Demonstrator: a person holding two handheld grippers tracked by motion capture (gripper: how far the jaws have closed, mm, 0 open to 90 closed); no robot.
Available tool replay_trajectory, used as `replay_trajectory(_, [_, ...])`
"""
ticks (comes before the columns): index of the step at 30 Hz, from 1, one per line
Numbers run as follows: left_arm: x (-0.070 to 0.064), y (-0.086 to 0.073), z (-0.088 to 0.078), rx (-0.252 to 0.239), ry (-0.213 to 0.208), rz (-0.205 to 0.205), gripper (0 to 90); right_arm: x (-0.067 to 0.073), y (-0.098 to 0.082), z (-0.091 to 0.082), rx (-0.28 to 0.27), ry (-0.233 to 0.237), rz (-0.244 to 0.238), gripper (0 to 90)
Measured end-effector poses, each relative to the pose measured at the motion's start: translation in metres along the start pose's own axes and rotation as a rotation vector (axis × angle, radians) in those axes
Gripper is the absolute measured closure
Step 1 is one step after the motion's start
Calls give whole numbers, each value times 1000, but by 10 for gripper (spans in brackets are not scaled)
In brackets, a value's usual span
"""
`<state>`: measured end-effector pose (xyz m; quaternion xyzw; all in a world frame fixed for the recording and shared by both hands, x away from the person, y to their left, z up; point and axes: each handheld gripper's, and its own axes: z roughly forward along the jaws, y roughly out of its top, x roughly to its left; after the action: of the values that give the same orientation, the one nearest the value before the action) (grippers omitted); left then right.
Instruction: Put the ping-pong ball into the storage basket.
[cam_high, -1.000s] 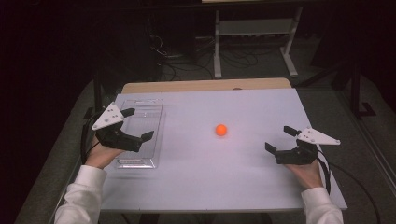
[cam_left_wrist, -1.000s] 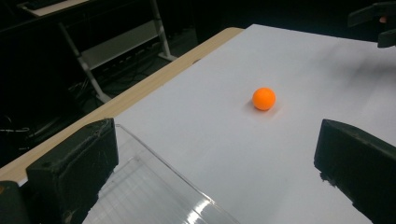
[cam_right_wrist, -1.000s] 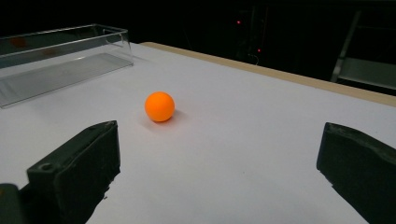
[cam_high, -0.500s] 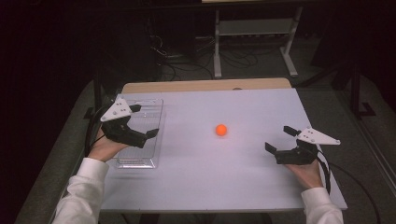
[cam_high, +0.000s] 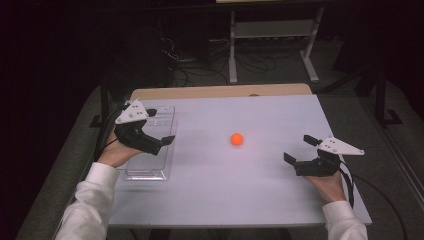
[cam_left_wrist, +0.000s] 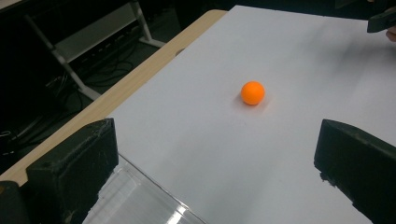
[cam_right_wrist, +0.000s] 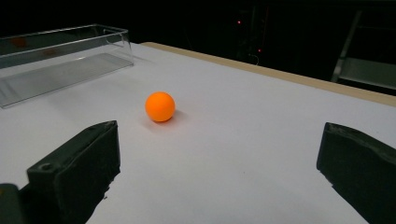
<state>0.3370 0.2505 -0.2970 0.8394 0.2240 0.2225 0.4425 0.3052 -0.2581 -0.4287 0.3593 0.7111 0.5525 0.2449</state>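
The left gripper (cam_high: 161, 127) has lifted and swung in over the clear plastic tray (cam_high: 167, 165) since a second ago, while the right gripper (cam_high: 299, 148) has stayed put near the table's right edge. An orange ball (cam_high: 237, 139) sits alone on the white table (cam_high: 235, 200), roughly midway between the two grippers and well apart from both. Both grippers stand wide open, holding nothing. The high view shows both hands, white sleeves and the whole tray at the table's left. The left gripper view looks across the tray's near rim (cam_left_wrist: 154, 205) to the ball (cam_left_wrist: 252, 93), with the tip of the other gripper at the top right corner. The right gripper view shows the ball (cam_right_wrist: 160, 106) from low down, with the tray's (cam_right_wrist: 65, 60) upright clear walls beyond it.
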Motion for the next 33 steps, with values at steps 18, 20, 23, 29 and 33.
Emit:
replay_trajectory(18, [10,18,14,52,-18,28,0,0,0,1,6,3,-3,0])
replay_trajectory(20, [11,20,15,56,-21,30,0,0,0,1,7,5,-5,0])
replay_trajectory(23, [13,24,17,57,-21,30,0,1,-1,1,10,5,-7,0])
replay_trajectory(29, [15,33,21,60,-27,42,0,1,-1,1,8,5,-6,0])
replay_trajectory(33, [15,37,24,68,-35,52,0,1,-1,1,8,5,-7,0])
